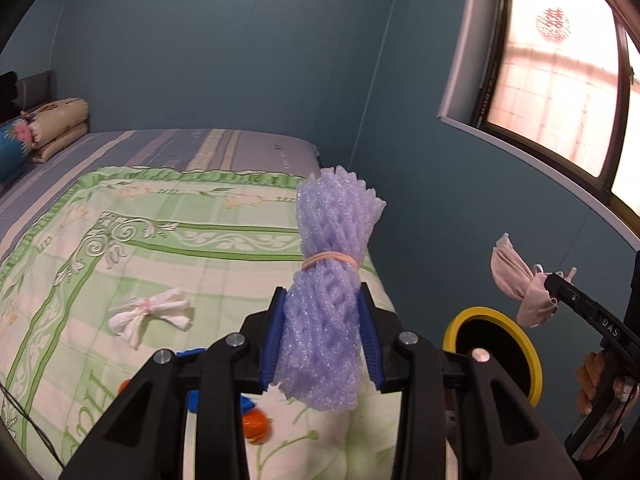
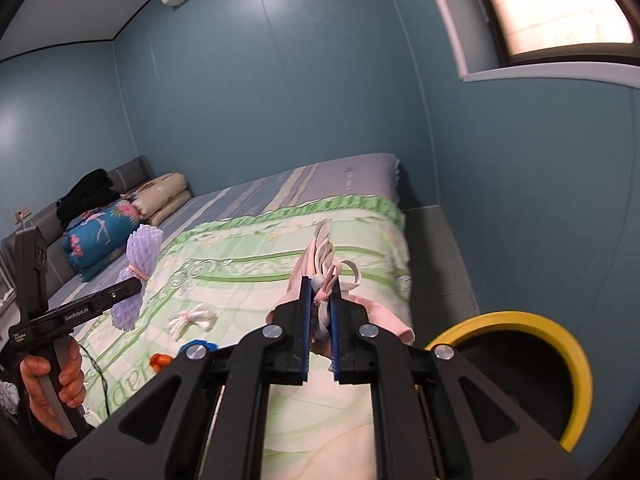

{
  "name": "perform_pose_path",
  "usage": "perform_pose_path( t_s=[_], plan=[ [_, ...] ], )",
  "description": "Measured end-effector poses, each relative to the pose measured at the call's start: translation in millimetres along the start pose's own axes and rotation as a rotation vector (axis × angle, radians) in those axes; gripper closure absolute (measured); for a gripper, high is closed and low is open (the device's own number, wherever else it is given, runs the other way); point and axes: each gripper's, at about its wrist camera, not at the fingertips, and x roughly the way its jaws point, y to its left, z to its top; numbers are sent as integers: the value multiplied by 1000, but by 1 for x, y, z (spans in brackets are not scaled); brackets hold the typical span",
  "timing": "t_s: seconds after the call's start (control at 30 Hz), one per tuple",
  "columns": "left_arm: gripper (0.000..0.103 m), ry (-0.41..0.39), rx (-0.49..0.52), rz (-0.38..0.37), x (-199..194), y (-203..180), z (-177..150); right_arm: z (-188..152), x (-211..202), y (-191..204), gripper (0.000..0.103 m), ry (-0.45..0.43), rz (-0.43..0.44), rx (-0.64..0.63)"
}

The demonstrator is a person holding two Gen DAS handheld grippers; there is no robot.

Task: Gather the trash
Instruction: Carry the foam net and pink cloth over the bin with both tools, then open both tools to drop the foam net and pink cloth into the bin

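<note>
My left gripper is shut on a purple foam-net bundle tied with a rubber band, held upright above the bed's right edge. In the right wrist view the same bundle hangs at the left in that gripper. My right gripper is shut on a crumpled pink face mask; the left wrist view shows this mask in the air above a yellow-rimmed bin. The bin stands on the floor beside the bed. A white tied tissue lies on the green floral blanket.
Orange and blue items lie on the blanket near me, partly hidden by the gripper. Folded quilts and pillows are stacked at the bed's head. A blue wall and a window close the right side. A person's hand grips the left handle.
</note>
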Motion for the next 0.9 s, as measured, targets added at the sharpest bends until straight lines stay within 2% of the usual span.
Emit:
perform_pose_path(
  t_s=[0.5,0.9],
  plan=[
    [70,52,123,-159,42,-108,-6,-2,-31,-57,96,-38,-115,57],
    [70,183,195,-244,103,-175,-41,-24,-26,-110,97,-2,-234,95]
  ],
)
